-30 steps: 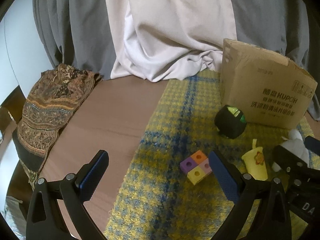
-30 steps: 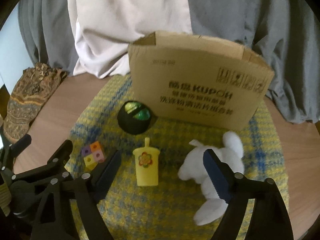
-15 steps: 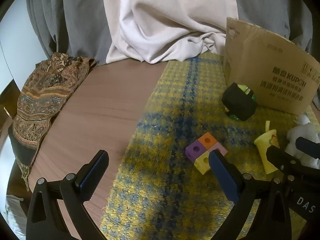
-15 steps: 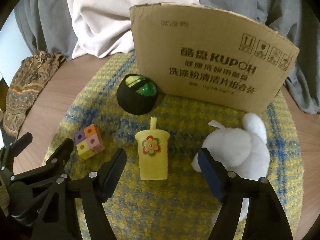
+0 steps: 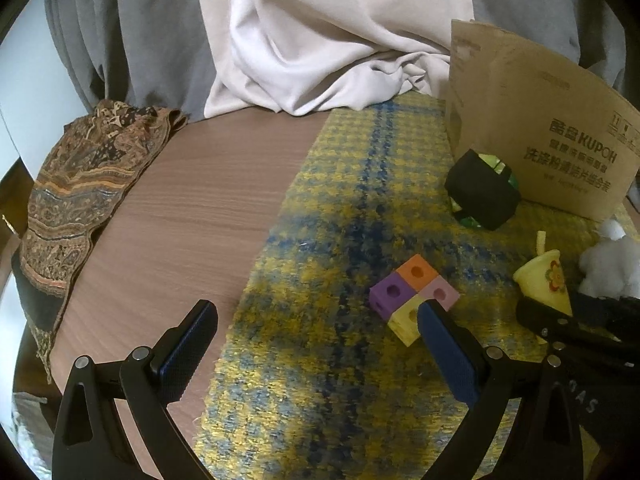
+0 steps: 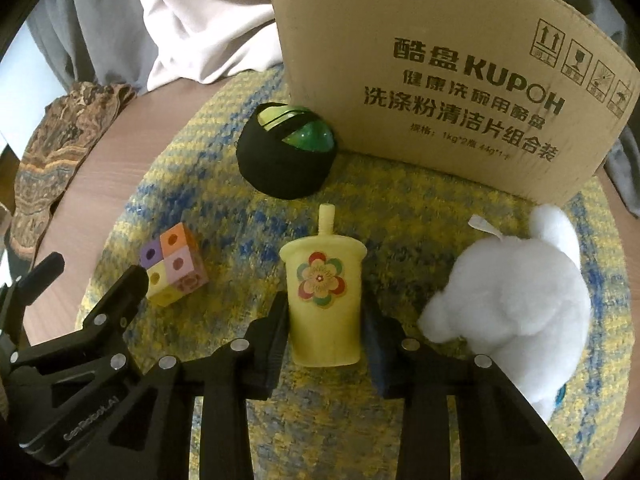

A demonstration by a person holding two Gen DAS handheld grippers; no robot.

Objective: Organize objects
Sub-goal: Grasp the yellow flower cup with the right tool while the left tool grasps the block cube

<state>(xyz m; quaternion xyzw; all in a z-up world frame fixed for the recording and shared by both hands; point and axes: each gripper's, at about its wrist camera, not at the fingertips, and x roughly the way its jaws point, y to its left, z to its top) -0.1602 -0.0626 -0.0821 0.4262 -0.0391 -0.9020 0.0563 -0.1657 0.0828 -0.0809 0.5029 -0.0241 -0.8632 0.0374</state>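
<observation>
My right gripper (image 6: pixel 325 312) is shut on a yellow toy cup (image 6: pixel 325 300) with a flower print and straw, standing on the yellow-blue mat (image 6: pixel 400 208); the cup also shows in the left wrist view (image 5: pixel 546 280). A white plush toy (image 6: pixel 520 304) lies to its right. A four-colour cube block (image 5: pixel 414 292) lies on the mat just ahead of my left gripper's right finger. My left gripper (image 5: pixel 316 320) is open and empty, over the mat's left edge. A black pouch with green items (image 6: pixel 286 152) sits before the cardboard box (image 6: pixel 440 60).
A patterned brown cloth (image 5: pixel 80 184) hangs over the wooden table's (image 5: pixel 180 220) left edge. Grey and white curtains (image 5: pixel 320 20) hang behind the table. The left gripper's body shows at the lower left of the right wrist view (image 6: pixel 80 340).
My right gripper has moved forward and closed its fingers around the yellow cup. My left gripper has moved forward toward the cube block and stays open.
</observation>
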